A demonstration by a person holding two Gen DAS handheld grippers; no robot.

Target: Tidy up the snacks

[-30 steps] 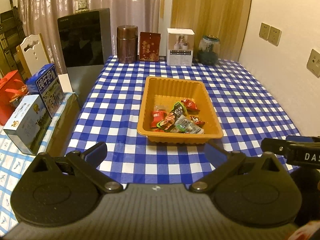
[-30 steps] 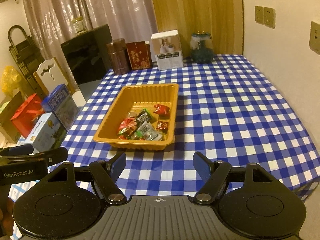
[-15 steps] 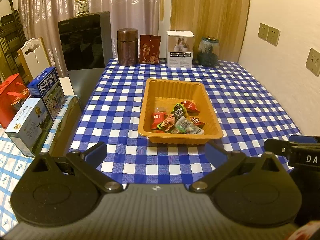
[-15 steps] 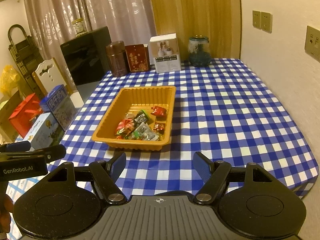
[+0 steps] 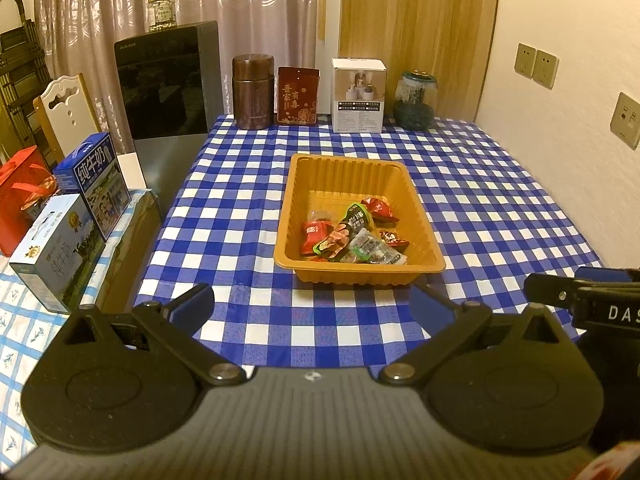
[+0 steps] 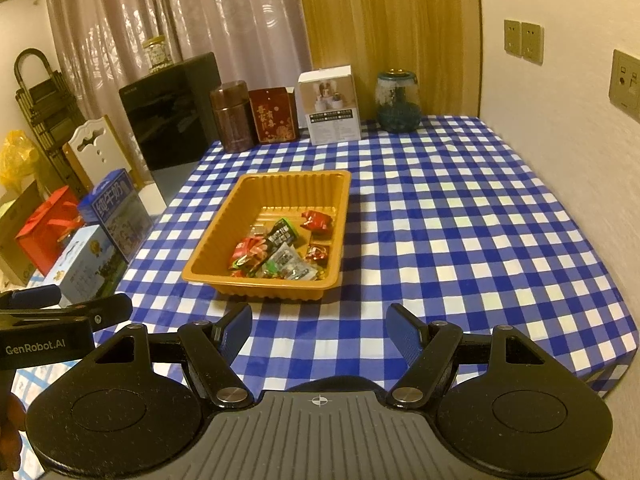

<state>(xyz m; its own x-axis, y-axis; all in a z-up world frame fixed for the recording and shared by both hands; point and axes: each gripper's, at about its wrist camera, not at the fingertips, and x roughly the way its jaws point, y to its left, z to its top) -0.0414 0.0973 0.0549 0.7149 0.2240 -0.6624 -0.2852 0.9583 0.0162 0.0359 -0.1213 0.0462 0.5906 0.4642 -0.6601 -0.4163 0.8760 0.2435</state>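
Between the earlier frames and this one, the view is easing back slightly from the counter (image 5: 500,208), so that the orange tray (image 5: 430,240) is sitting a touch farther up and smaller in both wrist views; the tray and its contents are lying just as they were. The tray is resting on the blue-and-white checked cloth, left of the counter's centre, and is holding a small heap of wrapped snacks (image 5: 354,236) gathered toward its near end: red packets, a dark green-edged packet and a clear grey-printed one, some overlapping. The far half of the tray is showing bare ribbed plastic.

Along the back edge of the counter are standing a brown canister (image 5: 253,96), a red box (image 5: 298,96), a white box (image 5: 359,98) and a glass jar (image 5: 414,100) with dark contents in its lower part. On a lower surface to the left are sitting two blue milk cartons (image 5: 94,184) and a red gift bag (image 5: 20,200).

The left gripper (image 5: 312,306) is hanging above the near edge of the counter, its blue pads wide apart with nothing between them; the tray is lying ahead of it, clear of both fingers. The right gripper (image 6: 320,330) is likewise spread and carrying nothing, with the tray ahead and a little to its left, well apart from its fingertips. Each gripper is showing at the edge of the other's view.
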